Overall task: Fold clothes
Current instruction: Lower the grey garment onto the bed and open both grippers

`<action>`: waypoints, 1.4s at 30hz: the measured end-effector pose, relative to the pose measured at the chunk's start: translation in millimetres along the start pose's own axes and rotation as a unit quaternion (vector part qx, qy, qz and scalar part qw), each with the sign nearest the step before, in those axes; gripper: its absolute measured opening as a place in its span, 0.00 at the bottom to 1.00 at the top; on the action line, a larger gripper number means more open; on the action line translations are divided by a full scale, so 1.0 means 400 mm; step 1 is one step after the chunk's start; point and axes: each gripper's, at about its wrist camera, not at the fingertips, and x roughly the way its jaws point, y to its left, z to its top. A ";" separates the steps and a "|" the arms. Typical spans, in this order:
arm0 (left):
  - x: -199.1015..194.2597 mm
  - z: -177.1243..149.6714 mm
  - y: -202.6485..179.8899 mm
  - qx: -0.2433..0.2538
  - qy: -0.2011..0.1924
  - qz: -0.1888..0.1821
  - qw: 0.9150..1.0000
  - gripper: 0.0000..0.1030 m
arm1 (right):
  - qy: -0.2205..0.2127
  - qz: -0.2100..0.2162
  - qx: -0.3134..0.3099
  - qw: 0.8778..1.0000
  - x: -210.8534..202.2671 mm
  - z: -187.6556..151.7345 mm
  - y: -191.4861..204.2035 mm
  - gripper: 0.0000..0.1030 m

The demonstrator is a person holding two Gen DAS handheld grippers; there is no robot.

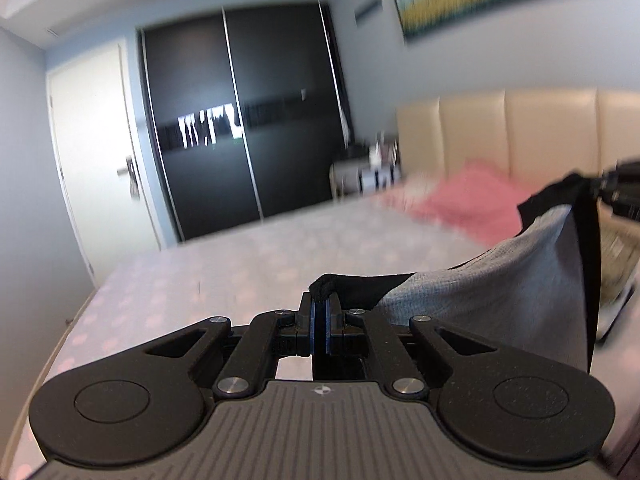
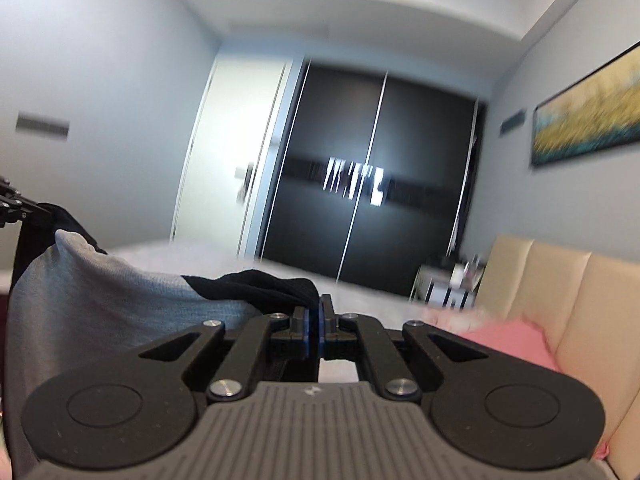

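Above the bed (image 1: 240, 256), the left gripper (image 1: 319, 300) and right gripper (image 2: 316, 312) each clench the garment (image 1: 500, 280), jaws pinching its black edge.

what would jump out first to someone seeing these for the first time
A grey and black garment hangs stretched between the two grippers, the left gripper and the right gripper each shut on a black edge. Behind it lie a pink pillow on the bed and a dark sliding wardrobe.
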 end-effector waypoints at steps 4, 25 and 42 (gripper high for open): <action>0.202 -0.050 0.023 0.019 0.053 0.001 0.998 0.03 | 0.073 0.013 -0.032 0.997 0.198 -0.066 0.016 0.05; 0.835 -0.420 0.050 0.004 0.288 -0.050 0.956 0.05 | 0.360 0.057 0.008 0.931 0.943 -0.581 0.035 0.07; 0.932 -0.366 0.116 -0.130 0.292 -0.145 0.936 0.43 | 0.313 0.148 0.134 0.929 1.021 -0.516 -0.016 0.47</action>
